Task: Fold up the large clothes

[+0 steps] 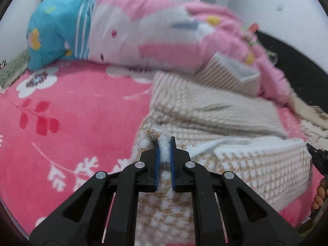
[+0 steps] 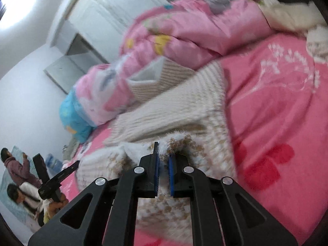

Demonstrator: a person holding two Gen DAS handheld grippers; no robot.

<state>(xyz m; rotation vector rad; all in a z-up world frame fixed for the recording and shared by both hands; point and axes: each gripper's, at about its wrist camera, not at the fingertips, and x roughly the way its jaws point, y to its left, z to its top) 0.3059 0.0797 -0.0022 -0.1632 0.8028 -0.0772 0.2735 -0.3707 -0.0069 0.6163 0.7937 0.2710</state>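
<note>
A beige-and-white checked fluffy garment [image 1: 215, 119] lies on a pink flowered bed cover [image 1: 67, 110]. My left gripper [image 1: 165, 141] is shut on a fold of this garment near its left edge. In the right wrist view the same garment [image 2: 184, 106] stretches away from me. My right gripper [image 2: 163, 149] is shut on its near fluffy edge. The right gripper's black tip [image 1: 317, 155] shows at the right edge of the left wrist view. The left gripper [image 2: 59, 176] shows at the lower left of the right wrist view.
A bundled pink and blue quilt [image 1: 133, 32] lies along the back of the bed, on the garment's far end. White fluffy cloth [image 2: 293, 16] lies at the far right corner. A white wardrobe [image 2: 114, 6] and wall stand behind. The frames are motion-blurred.
</note>
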